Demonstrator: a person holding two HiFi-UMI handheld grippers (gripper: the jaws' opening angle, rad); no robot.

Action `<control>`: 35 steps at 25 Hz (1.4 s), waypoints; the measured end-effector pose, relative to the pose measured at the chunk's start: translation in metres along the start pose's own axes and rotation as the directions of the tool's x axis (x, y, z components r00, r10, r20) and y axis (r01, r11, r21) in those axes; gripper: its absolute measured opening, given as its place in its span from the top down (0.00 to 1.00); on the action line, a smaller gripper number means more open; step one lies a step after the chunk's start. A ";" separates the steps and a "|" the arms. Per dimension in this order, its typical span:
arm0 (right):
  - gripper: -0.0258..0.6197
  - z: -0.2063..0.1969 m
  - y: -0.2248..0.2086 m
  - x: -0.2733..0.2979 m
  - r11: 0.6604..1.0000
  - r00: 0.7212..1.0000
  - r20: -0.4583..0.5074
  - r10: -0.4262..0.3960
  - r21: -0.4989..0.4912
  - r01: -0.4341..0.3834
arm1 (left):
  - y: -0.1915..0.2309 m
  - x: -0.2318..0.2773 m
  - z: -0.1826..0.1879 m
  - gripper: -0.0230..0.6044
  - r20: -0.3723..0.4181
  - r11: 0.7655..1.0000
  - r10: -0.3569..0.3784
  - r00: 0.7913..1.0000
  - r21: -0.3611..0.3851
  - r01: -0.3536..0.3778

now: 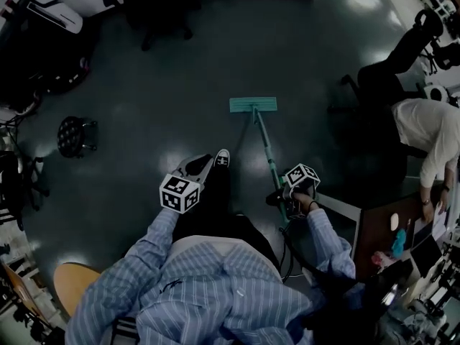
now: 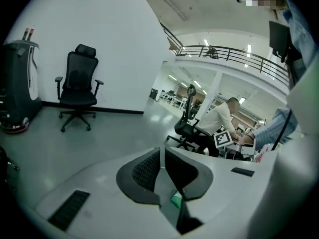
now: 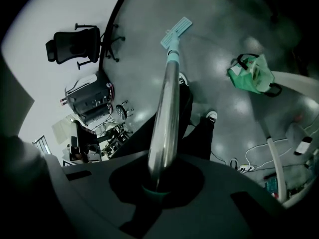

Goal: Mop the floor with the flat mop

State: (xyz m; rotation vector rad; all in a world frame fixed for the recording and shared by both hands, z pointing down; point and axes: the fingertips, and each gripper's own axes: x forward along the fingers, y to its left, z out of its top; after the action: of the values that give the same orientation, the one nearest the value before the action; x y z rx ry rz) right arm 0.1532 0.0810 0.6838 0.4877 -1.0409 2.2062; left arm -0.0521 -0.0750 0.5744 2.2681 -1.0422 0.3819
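The flat mop's teal head lies flat on the dark grey floor in front of me. Its pole slants back and right to my right gripper. In the right gripper view the shiny pole runs out from between the jaws of my right gripper, which is shut on it, and the mop head shows far off. My left gripper hovers by my left knee, away from the mop. In its own view the left gripper has its black pads together with nothing held.
A black office chair stands at the far wall, a small stool at left. A person sits at a desk on the right. A green bag and cables lie on the floor. My shoe is near the pole.
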 end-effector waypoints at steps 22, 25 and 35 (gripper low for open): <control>0.94 0.340 0.235 -0.100 0.998 0.996 0.068 -0.058 -0.002 0.059 | 0.164 0.094 0.100 0.91 -0.051 0.991 0.013 0.999 -0.135 -0.020; 0.94 0.382 0.251 -0.107 0.997 0.994 0.083 -0.073 -0.015 0.074 | 0.181 0.097 0.091 0.91 -0.051 0.982 0.052 0.997 -0.182 -0.061; 0.95 0.496 0.305 -0.131 0.991 0.970 0.208 -0.128 -0.019 0.135 | 0.196 0.099 0.068 0.91 -0.061 0.952 0.098 0.993 -0.286 -0.111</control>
State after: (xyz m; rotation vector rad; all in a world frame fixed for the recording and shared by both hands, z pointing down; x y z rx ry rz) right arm 0.0679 -0.5062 0.7493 0.7627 -1.1162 2.0508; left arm -0.1366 -0.2749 0.6496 1.9414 -1.1189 0.3015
